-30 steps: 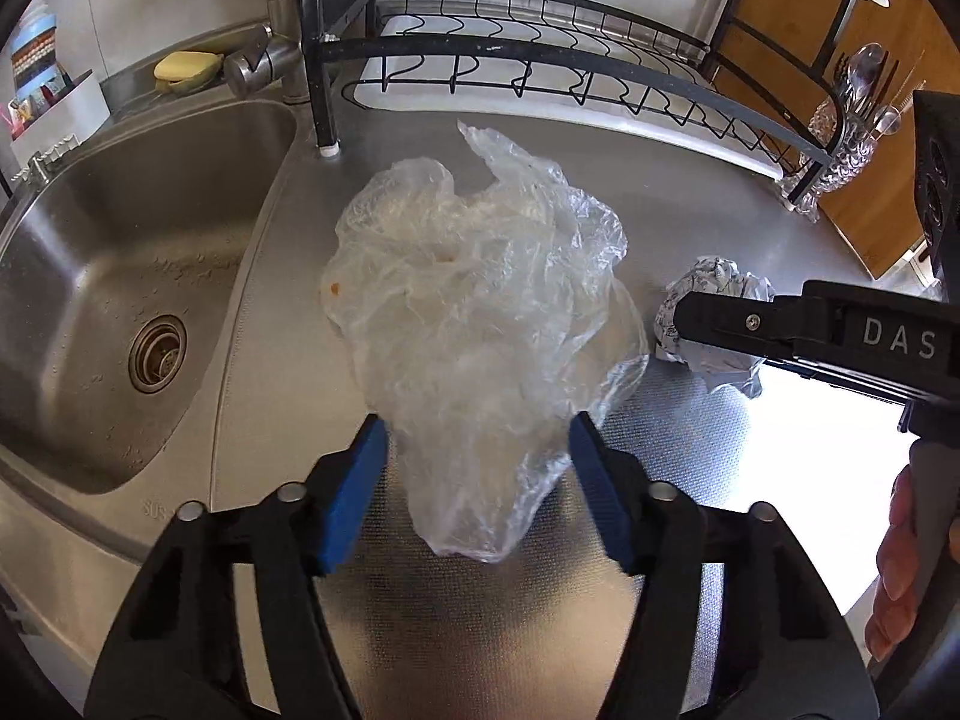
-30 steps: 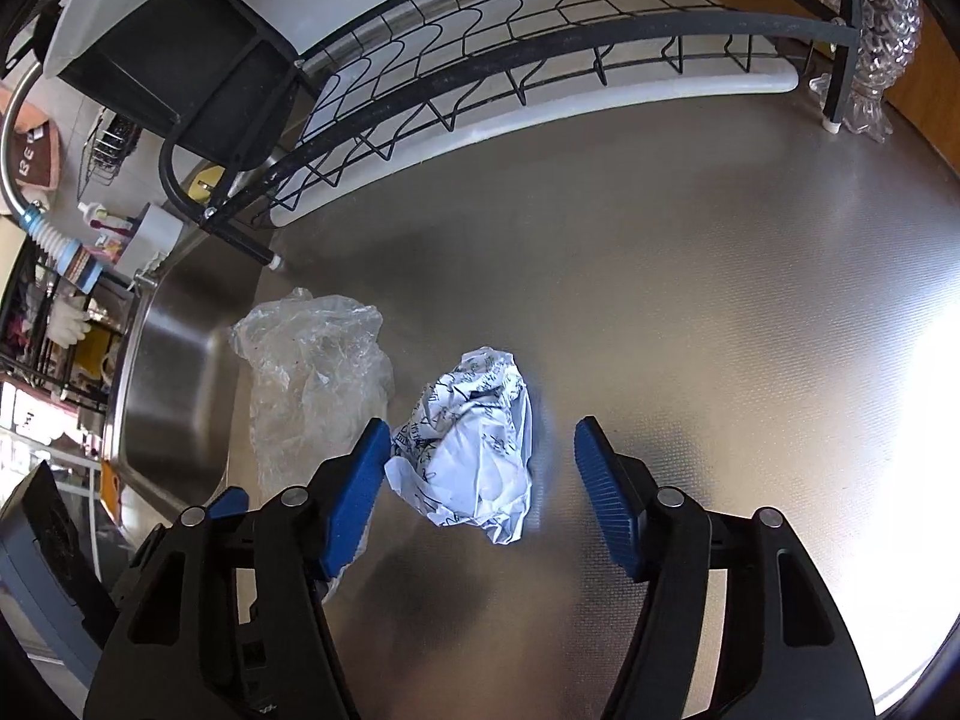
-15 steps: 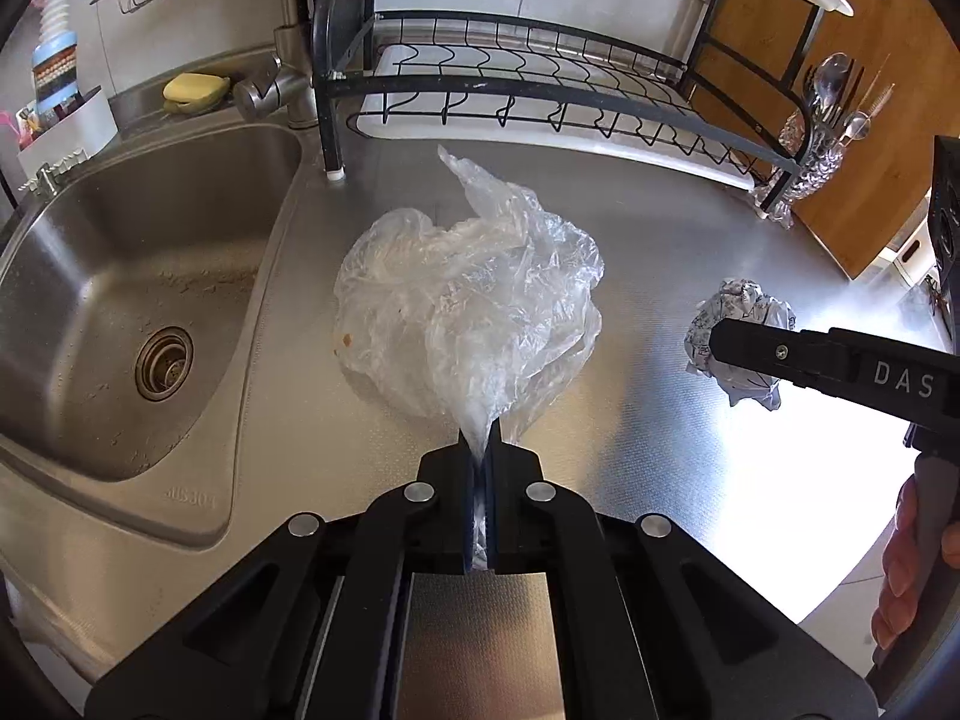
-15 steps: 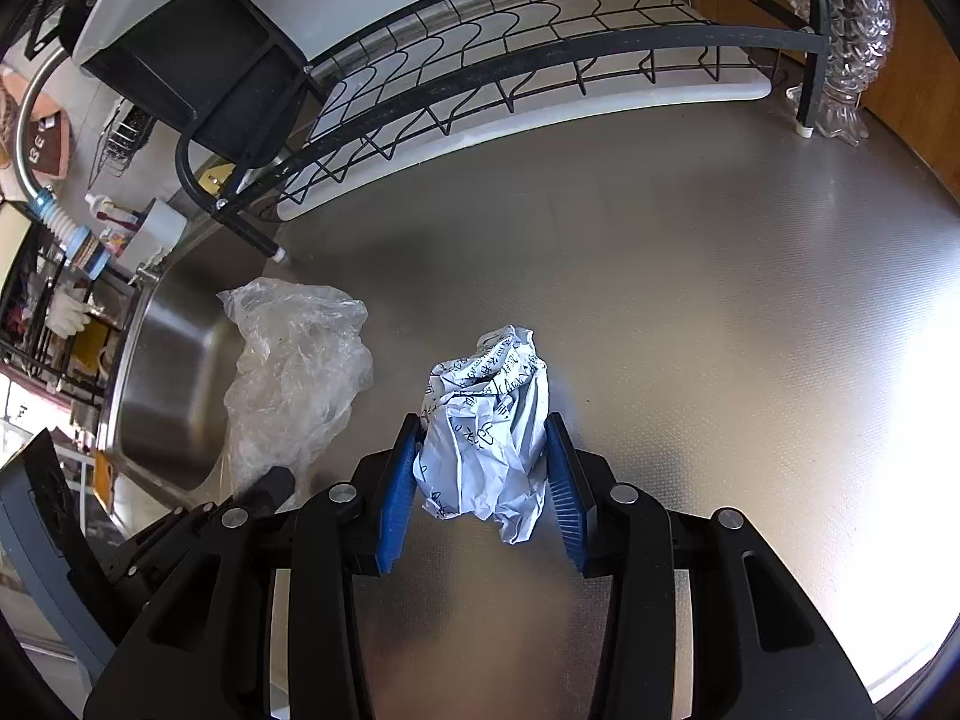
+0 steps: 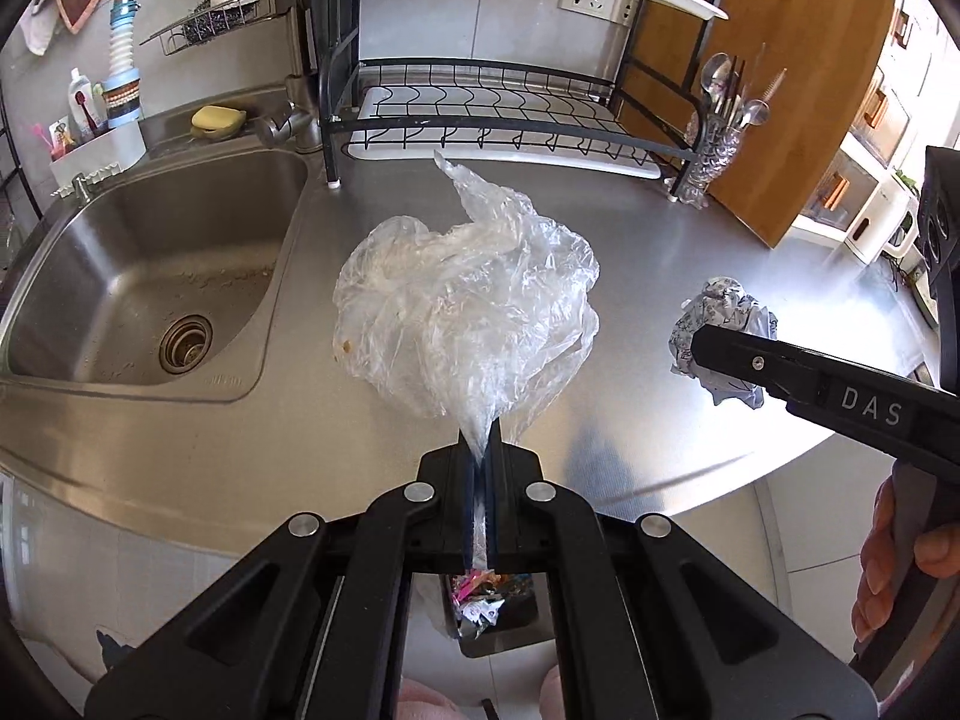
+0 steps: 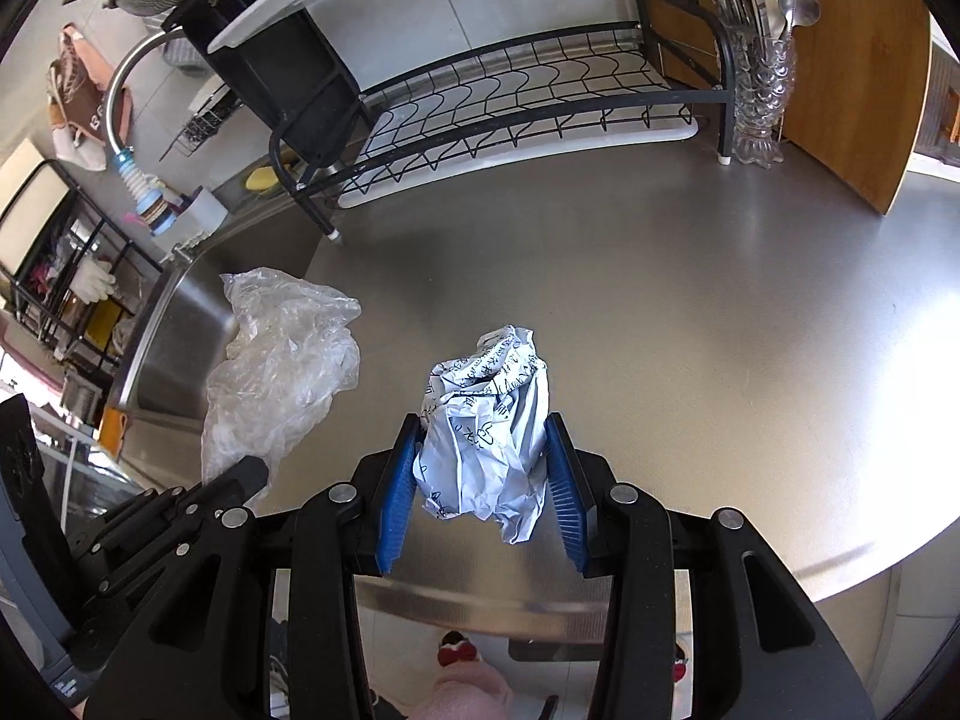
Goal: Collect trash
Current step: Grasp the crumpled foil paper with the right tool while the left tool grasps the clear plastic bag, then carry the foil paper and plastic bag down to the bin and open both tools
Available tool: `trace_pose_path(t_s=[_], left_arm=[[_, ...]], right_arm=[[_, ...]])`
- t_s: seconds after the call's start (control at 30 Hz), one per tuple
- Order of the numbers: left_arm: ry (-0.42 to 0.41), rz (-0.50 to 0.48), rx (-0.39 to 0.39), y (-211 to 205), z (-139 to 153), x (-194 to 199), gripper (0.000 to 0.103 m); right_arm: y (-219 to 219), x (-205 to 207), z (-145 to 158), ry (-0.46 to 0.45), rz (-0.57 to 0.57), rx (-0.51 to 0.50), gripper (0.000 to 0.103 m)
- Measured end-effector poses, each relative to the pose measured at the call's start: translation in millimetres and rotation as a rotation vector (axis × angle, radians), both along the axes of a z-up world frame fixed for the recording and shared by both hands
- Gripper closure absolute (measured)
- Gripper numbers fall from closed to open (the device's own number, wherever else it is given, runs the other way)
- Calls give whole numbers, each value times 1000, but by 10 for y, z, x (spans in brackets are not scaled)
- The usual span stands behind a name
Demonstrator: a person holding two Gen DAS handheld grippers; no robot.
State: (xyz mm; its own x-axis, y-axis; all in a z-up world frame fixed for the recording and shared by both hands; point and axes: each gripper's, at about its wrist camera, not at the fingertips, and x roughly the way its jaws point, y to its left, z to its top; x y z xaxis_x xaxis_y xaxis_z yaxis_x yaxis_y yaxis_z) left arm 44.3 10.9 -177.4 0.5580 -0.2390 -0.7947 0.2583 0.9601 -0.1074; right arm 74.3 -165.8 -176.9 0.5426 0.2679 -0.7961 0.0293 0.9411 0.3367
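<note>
My left gripper [image 5: 480, 450] is shut on the tail of a crumpled clear plastic bag [image 5: 462, 306] and holds it up over the steel counter's front edge. The bag also shows in the right wrist view [image 6: 282, 372]. My right gripper [image 6: 480, 456] is shut on a crumpled white printed paper wrapper [image 6: 486, 432], lifted above the counter. That wrapper also shows in the left wrist view [image 5: 720, 324], partly behind the right gripper's finger. A bin with trash [image 5: 486, 606] sits on the floor below the left gripper.
A steel sink [image 5: 150, 276] lies at the left. A black dish rack [image 5: 498, 114] stands at the back of the counter [image 6: 690, 312]. A glass cutlery holder [image 6: 756, 96] and a wooden board [image 5: 756, 78] are at the back right.
Both grippers closed, the left on the plastic bag, the right on the paper wrapper. Both then rose and drew back toward the counter's front edge with their loads.
</note>
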Motion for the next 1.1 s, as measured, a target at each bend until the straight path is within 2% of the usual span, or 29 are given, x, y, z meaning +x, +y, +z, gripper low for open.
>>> trace_pose_path(t_s=[0.27,0.53,0.8,1.1], left_arm=[[14,-3,16,51,6,-725,102],[90,-32,43,58,-281,-1233,102],[234,-51,43,55,-765,-1507,102],[375,-64,56,-27,-1652,-1490,102]], right_arm=[[26,-726,62,-2,30,-14,61],[-57,-1316,-188,65,16,-2,61],[-72,-1566,-615,177,0,-3,61],[15,-1638,-1367,331,4,-8,61]])
